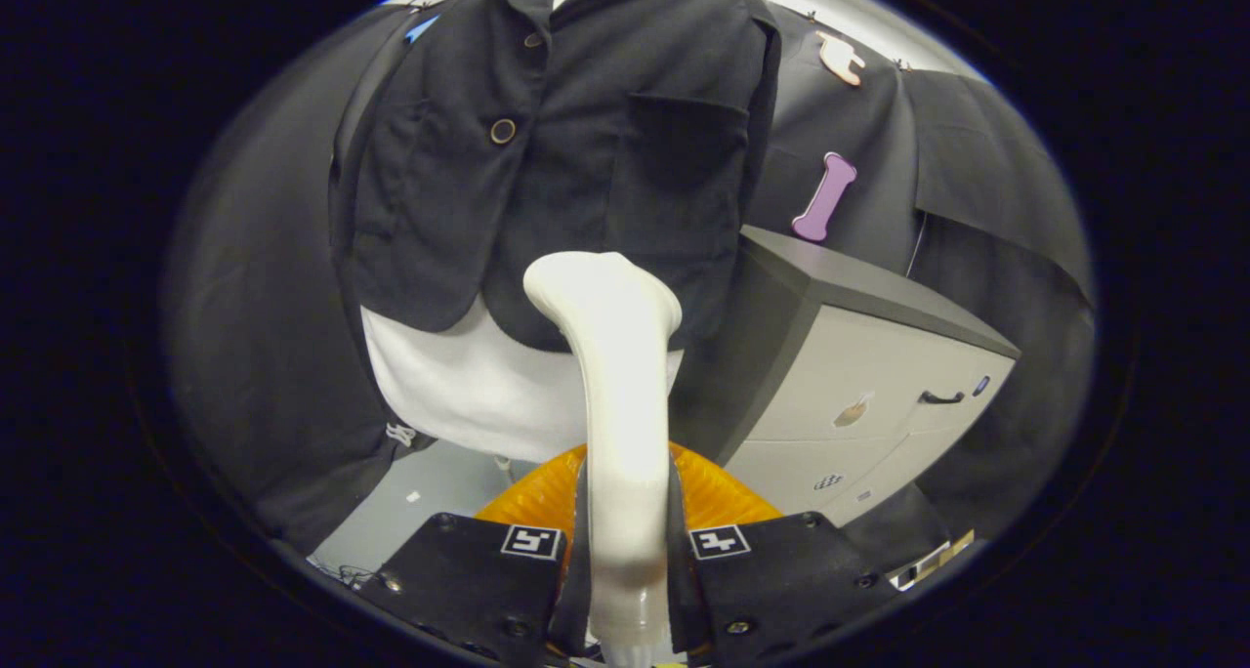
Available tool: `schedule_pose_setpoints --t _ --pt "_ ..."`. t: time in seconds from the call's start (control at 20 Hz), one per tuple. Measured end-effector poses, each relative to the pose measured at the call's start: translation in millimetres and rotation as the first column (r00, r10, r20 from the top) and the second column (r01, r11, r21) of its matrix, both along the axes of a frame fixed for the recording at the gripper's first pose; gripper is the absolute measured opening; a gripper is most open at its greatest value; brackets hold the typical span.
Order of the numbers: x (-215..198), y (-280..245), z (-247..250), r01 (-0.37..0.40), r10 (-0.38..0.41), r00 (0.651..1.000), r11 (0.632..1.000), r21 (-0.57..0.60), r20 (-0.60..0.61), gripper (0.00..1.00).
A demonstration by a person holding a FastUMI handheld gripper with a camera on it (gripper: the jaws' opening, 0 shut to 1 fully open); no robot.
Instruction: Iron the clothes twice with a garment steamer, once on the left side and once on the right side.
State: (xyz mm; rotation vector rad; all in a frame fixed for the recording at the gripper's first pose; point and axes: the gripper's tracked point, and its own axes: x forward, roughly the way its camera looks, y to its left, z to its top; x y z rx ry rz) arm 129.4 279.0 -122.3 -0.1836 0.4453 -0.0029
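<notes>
Two fingers of my gripper (625, 551) clamp the white garment steamer (615, 404), its long axis running straight ahead, head nearly at the hem of the black jacket (557, 150) hanging just beyond. A white undershirt (459, 385) shows below; a grey cabinet (859, 375) crowds the right.

The gripper (627, 541) has two broad, flat finger blocks, each bearing a square black-and-white marker and small round screws along its edges.
</notes>
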Motion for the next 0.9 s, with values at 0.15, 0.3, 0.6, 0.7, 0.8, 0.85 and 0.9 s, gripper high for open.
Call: schedule_pose_setpoints --t 0.15,0.3,0.6,0.7,0.8,0.85,0.9 --pt "-0.9 -0.9 -2.6 -0.003 0.003 1.0 1.0 0.001 -0.005 0.34" --pt "-1.0 -0.5 0.9 -0.007 0.007 1.0 1.0 0.003 -0.005 0.34" --pt "-15.4 14.8 73.7 -0.067 0.06 0.988 0.997 0.045 0.143 0.34" --pt "-17.6 26.3 115.9 -0.101 0.085 0.972 0.993 0.06 0.221 0.34" --pt "-19.4 41.1 155.9 -0.143 0.112 0.952 0.986 0.091 0.285 0.35" --pt "-19.9 48.2 176.6 -0.163 0.124 0.94 0.982 0.098 0.318 0.34" --pt "-19.8 56.1 197.8 -0.185 0.138 0.926 0.977 0.104 0.352 0.34"
